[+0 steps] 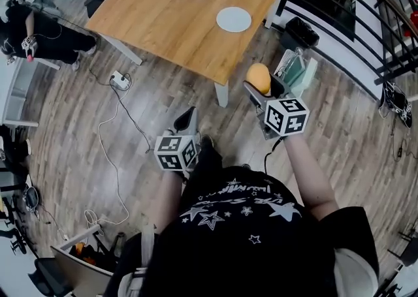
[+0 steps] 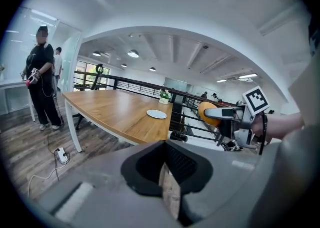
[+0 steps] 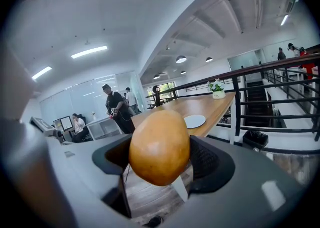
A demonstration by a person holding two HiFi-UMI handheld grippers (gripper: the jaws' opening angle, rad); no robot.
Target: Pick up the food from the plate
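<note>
A rounded orange-brown piece of food (image 1: 258,77) sits between the jaws of my right gripper (image 1: 261,85), which is shut on it and held over the wooden floor, short of the table's near corner. In the right gripper view the food (image 3: 160,147) fills the gap between the black pads. The white plate (image 1: 234,19) lies bare on the wooden table (image 1: 163,8); it also shows as the plate (image 3: 194,121) beyond the food. My left gripper (image 1: 187,119) hangs lower left, jaws shut on nothing (image 2: 167,174). From it I see the food (image 2: 207,109) off to the right.
A black railing (image 1: 353,21) runs along the right beside the table. A power strip (image 1: 119,80) and white cable lie on the floor at the left. A person (image 1: 32,31) stands at the far left. A black bag (image 1: 302,31) rests by the railing.
</note>
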